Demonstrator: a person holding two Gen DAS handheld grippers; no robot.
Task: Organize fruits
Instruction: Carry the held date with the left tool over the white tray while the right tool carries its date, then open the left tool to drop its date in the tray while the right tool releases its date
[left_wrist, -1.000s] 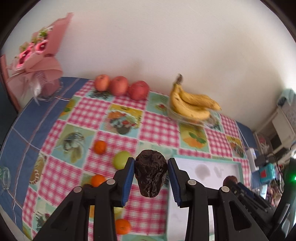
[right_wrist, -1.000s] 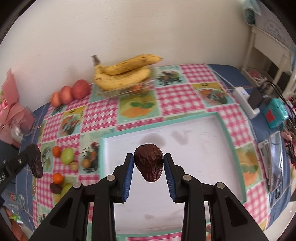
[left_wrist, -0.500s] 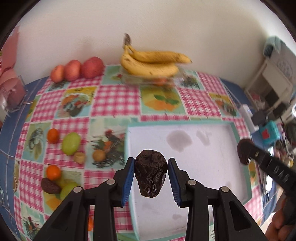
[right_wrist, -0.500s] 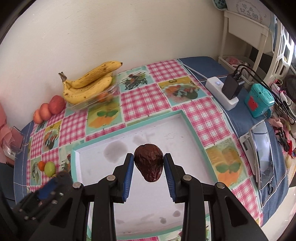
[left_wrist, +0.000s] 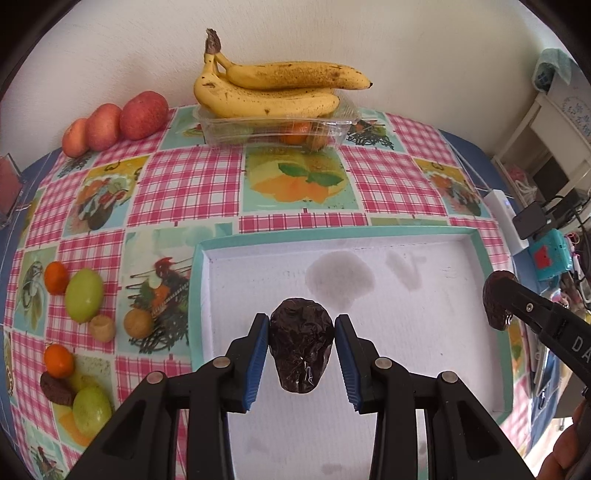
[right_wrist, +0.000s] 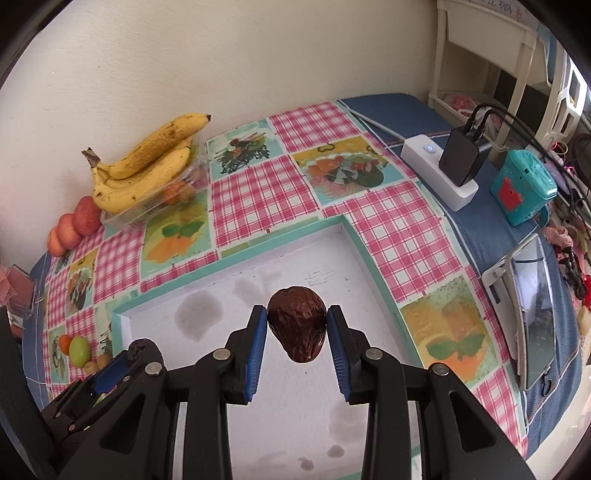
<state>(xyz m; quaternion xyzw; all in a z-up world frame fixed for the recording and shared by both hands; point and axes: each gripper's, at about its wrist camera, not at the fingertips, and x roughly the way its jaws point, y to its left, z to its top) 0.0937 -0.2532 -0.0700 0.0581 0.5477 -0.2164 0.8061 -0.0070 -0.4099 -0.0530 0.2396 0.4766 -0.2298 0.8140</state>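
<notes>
Two hand-held grippers hover over a shallow white tray with a teal rim (left_wrist: 496, 266) that lies on a table covered by a pink checked cloth with fruit pictures (left_wrist: 192, 184). The left gripper (left_wrist: 301, 350) has its blue-padded fingers closed against the sides of a dark, wrinkled dried date (left_wrist: 300, 345), which hangs above the near-left part of the tray floor; the right gripper (right_wrist: 296, 332) likewise clamps a second brown date (right_wrist: 297, 325) between its blue pads, held above the tray's middle; in the left wrist view this second date shows at the right edge, over the tray's right rim. The tray floor is bare apart from grey stains.

Against the wall at the back, a bunch of yellow, brown-speckled bananas (left_wrist: 273, 90) rests on top of a clear plastic box (left_wrist: 273, 127) with small orange fruit inside; to its left three red apples (left_wrist: 114, 123) sit in a row, touching one another. On the cloth left of the tray lie loose fruits: two small oranges (left_wrist: 56, 277), two green fruits (left_wrist: 84, 293), two pale brown round fruits (left_wrist: 138, 323) and another dark date (left_wrist: 55, 387). Right of the tray, a white power strip with a black plug (right_wrist: 447, 166) and a teal box (right_wrist: 522, 184) sit on blue fabric; a person's fingertips (left_wrist: 569, 443) show at the lower right.
</notes>
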